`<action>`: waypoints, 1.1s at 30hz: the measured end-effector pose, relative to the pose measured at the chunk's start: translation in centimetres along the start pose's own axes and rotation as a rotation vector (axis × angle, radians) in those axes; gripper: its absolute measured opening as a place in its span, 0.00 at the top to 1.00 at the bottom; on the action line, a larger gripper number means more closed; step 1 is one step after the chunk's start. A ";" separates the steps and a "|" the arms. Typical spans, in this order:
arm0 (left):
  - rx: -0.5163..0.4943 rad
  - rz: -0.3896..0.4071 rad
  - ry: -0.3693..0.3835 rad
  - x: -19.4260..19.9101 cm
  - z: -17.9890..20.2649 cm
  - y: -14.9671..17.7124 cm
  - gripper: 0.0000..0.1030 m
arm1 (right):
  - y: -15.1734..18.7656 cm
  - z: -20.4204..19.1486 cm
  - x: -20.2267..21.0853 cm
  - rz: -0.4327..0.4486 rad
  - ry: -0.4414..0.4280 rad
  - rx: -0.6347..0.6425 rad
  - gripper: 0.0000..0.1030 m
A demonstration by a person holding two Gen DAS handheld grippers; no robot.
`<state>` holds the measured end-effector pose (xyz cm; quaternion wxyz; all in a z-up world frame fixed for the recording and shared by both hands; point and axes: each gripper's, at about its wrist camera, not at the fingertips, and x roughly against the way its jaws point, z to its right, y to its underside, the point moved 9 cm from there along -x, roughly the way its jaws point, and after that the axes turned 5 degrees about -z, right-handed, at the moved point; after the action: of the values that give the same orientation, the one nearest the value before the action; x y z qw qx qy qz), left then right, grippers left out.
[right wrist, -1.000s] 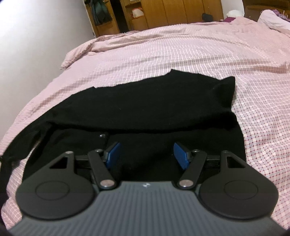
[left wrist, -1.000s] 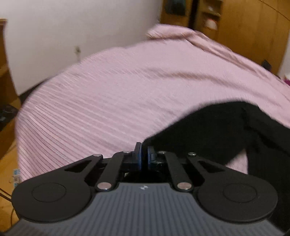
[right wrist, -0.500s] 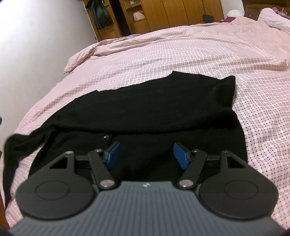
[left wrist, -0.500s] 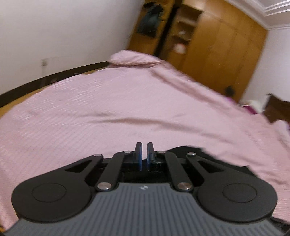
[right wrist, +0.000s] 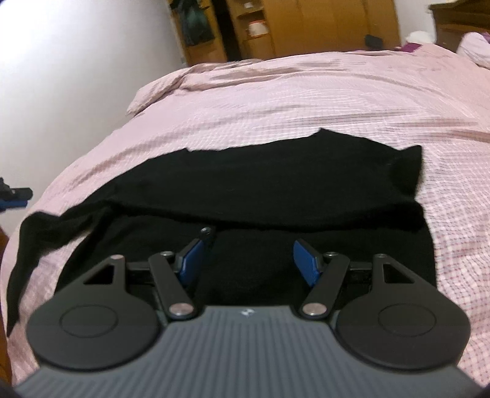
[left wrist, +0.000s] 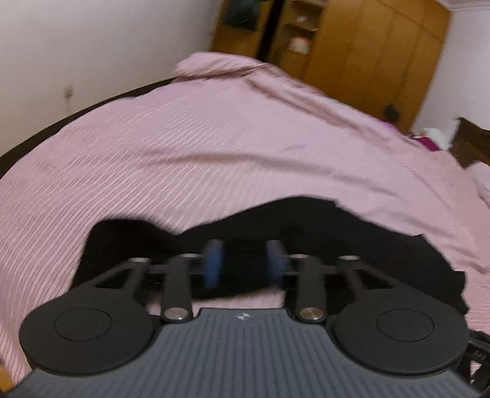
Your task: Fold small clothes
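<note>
One fold lies in the black garment [right wrist: 275,183] on the bed [right wrist: 306,91]; sleeve at nine o'clock unfolded; left tool [left wrist: 245,263] opening empty, right tool [right wrist: 254,260] released.

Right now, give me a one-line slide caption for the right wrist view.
Right gripper open above a black garment lying partly folded on a pink checked bedspread, one sleeve trailing toward the bed's edge.

Garment [right wrist: 275,183] lies on the bed [right wrist: 306,101], wardrobe [right wrist: 306,27] behind.
</note>
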<state>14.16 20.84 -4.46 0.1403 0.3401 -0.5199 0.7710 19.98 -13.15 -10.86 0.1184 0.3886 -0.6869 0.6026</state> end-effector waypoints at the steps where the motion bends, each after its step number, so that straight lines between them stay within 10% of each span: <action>1: 0.009 -0.001 -0.032 0.1 -1.1 0.8 0.37 | 0.0 -0.6 -0.2 -0.009 -0.009 0.023 0.35; 7: -0.002 -0.034 -0.233 0.4 -7.4 4.2 0.28 | -0.4 -3.8 -1.1 -0.022 -0.058 0.104 0.35; 24: 0.022 -0.060 -0.396 -4.7 -15.2 7.6 0.10 | 0.7 -4.4 -1.6 -0.063 -0.037 0.073 0.35; 27: 0.081 -0.074 -0.325 -4.8 -15.8 6.9 0.32 | 0.8 -3.8 -1.5 -0.062 -0.032 0.043 0.35; 29: 0.060 -0.056 -0.302 -4.0 -15.4 6.0 0.76 | 0.9 -3.6 -1.5 -0.065 -0.035 0.023 0.35; 33: 0.116 0.007 -0.253 -2.4 -15.8 3.8 0.88 | 0.9 -3.3 -1.3 -0.057 -0.037 -0.007 0.35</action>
<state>7.73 33.73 -12.33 0.0509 0.4401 -0.4890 0.7514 19.24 -9.61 -11.55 0.1243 0.4186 -0.6796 0.5895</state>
